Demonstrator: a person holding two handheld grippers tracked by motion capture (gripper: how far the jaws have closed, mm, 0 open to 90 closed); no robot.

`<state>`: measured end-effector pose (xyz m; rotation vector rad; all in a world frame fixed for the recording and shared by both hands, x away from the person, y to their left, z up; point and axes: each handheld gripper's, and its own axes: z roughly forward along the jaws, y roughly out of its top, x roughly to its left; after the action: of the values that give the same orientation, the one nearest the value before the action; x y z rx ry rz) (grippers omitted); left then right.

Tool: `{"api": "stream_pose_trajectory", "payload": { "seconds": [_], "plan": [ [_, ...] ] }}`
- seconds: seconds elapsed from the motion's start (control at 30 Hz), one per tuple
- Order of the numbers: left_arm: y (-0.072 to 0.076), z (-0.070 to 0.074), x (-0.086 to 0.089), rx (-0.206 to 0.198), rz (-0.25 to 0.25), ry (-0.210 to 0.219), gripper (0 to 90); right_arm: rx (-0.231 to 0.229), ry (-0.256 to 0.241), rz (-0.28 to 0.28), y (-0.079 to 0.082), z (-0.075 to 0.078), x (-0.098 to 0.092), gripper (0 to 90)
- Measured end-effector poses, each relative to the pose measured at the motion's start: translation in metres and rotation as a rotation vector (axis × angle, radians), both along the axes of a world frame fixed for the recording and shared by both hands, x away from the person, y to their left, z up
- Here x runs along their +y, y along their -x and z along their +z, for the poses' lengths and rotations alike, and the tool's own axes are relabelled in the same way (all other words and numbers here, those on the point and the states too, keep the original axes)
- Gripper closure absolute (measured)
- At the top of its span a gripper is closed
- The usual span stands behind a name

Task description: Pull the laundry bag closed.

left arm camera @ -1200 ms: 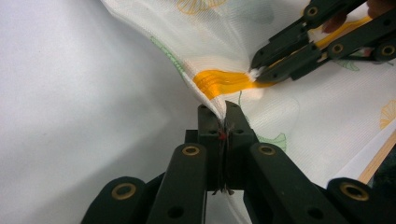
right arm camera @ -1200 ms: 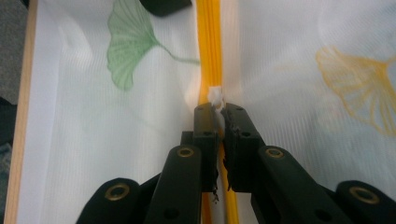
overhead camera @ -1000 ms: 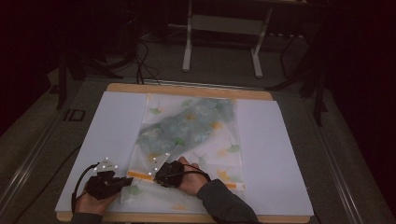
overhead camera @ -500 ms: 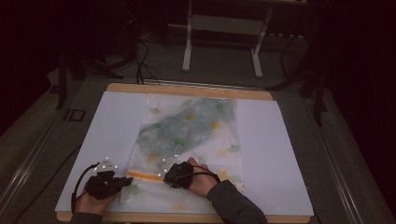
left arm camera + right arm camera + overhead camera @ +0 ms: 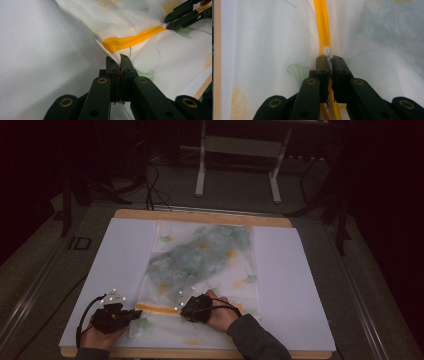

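A white mesh bag [image 5: 200,260] printed with green and yellow leaves lies flat on the table, with something greenish inside it. Its orange zipper [image 5: 157,308] runs along the near end. My left gripper [image 5: 138,312] is shut on the bag's fabric edge [image 5: 112,53] just past the zipper's left end [image 5: 132,40]. My right gripper [image 5: 181,309] is shut on the small white zipper pull [image 5: 327,51], with the orange zipper [image 5: 323,25] stretching ahead of it. From the left gripper view, the right gripper [image 5: 167,25] pinches the far end of the zipper.
A white sheet [image 5: 305,285] covers the wooden table, whose edge [image 5: 200,215] shows at the back. Behind the table stand a metal frame's legs [image 5: 200,175] and cables on the dark floor. White sheet lies bare on both sides of the bag.
My right gripper has slid a little to the right along the zipper with the pull in it, so more orange zipper shows. The left gripper has stayed put.
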<state>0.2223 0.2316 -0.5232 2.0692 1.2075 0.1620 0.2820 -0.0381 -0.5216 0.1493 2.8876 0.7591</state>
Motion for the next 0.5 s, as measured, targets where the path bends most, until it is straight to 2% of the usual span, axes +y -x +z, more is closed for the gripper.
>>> {"api": "stream_pose_trajectory", "payload": {
  "seconds": [0.5],
  "plan": [
    [0.000,0.000,0.001,0.001,0.000,-0.002,88.3,-0.001,0.023,-0.020,0.001,0.002,-0.018,84.7]
  ]
}}
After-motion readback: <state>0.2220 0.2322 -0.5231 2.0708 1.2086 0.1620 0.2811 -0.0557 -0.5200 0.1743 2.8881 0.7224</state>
